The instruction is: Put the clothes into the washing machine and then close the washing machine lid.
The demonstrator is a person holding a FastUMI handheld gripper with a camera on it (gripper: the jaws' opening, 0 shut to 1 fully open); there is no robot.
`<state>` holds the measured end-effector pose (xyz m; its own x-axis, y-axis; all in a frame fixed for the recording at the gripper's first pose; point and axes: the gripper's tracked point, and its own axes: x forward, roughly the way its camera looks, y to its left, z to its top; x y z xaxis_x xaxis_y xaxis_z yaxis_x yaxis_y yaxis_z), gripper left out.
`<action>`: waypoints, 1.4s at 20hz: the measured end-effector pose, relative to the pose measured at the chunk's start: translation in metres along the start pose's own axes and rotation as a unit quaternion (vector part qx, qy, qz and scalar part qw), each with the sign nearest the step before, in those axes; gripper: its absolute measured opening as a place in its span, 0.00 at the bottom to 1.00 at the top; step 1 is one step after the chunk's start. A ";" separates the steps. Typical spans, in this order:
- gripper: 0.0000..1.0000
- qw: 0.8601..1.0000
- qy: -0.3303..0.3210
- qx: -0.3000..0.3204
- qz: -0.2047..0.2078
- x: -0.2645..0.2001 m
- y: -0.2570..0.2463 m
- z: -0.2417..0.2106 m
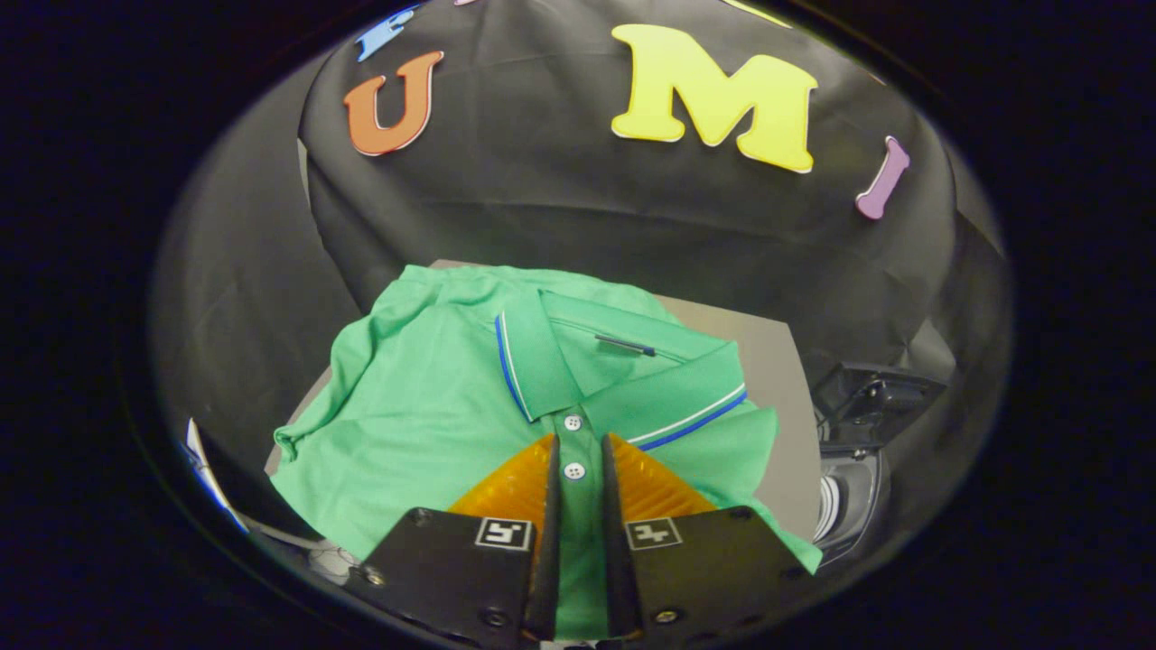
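Note:
A green polo shirt [433, 406] with a blue-and-white trimmed collar lies spread on a grey tabletop [777, 397], collar pointing away from me. My gripper [578, 442] is down on the shirt's button placket just below the collar. Its two fingers [515, 487] stand close together, and a narrow strip of the placket with one white button [574, 470] is pinched between them. A second button [572, 422] sits just ahead of the fingertips. To the right of the table and lower is a dark appliance [862, 406] with a pale round part; most of it is hidden.
The black cloth wall [560, 199] rises close behind the table and wraps around the left side. The shirt's left sleeve [298, 433] hangs over the table's left edge. A white-and-blue object [203, 469] shows low on the left.

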<state>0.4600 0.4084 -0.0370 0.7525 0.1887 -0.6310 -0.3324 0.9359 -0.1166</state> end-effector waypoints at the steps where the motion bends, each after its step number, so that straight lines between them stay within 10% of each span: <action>1: 0.18 1.000 -0.001 -0.003 0.005 -0.001 0.000 -0.001; 18: 0.07 0.976 -0.161 0.082 0.118 -0.168 -0.061 -0.005; 28: 0.07 0.946 -0.293 0.111 0.084 -0.302 -0.216 0.035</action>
<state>0.3249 0.1599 0.2057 0.9074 0.4117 -0.0848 -0.3965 0.9053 0.1525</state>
